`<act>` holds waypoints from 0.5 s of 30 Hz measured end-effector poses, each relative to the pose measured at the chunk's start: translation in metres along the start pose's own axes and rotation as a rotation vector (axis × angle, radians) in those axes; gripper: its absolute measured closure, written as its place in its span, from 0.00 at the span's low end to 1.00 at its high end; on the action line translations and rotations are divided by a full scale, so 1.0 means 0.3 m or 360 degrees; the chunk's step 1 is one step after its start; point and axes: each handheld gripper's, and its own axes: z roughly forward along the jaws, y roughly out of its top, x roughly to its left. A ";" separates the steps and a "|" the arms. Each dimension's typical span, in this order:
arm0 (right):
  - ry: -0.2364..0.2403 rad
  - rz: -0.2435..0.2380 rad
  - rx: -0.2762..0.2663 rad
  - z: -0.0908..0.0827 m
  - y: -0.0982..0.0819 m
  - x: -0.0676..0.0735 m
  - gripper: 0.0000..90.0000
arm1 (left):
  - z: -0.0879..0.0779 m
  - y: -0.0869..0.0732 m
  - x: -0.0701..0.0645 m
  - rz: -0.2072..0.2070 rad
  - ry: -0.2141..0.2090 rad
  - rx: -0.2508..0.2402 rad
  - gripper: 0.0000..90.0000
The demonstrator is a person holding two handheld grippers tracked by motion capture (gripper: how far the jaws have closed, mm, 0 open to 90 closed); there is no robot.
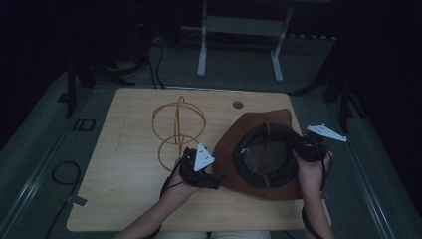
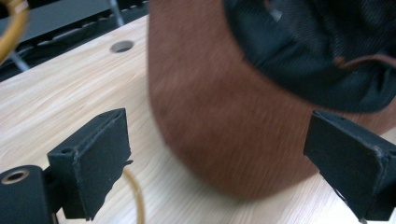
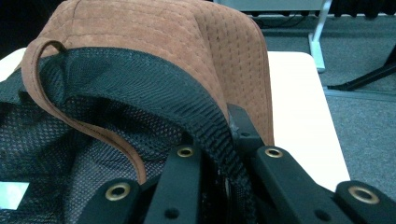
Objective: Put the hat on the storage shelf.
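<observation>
A brown suede hat (image 1: 231,149) lies upside down on the wooden table (image 1: 129,164), its black mesh lining (image 1: 263,154) facing up. My right gripper (image 1: 309,148) is shut on the hat's right side; in the right gripper view its jaws pinch the black inner band (image 3: 210,135) and brown brim (image 3: 154,32). My left gripper (image 1: 208,180) sits at the hat's left brim, open. Seen from the left gripper view, the brown brim (image 2: 219,116) lies just ahead between the wide-apart fingers (image 2: 93,158). A gold wire stand (image 1: 175,130) stands left of the hat.
A round cable hole (image 1: 238,104) is in the table's far edge. A grey metal frame (image 1: 239,30) stands on the floor behind the table. Cables (image 1: 64,174) lie on the floor at the left.
</observation>
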 end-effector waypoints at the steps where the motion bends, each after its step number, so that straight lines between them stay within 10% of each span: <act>1: 0.0002 -0.0002 -0.0002 -0.001 0.000 0.001 0.94 | 0.009 0.014 -0.007 0.0018 -0.0007 0.0001 0.09; 15: 0.0010 -0.0007 -0.0017 -0.022 0.000 -0.002 0.94 | 0.147 0.186 -0.057 0.0089 -0.0062 0.0018 0.09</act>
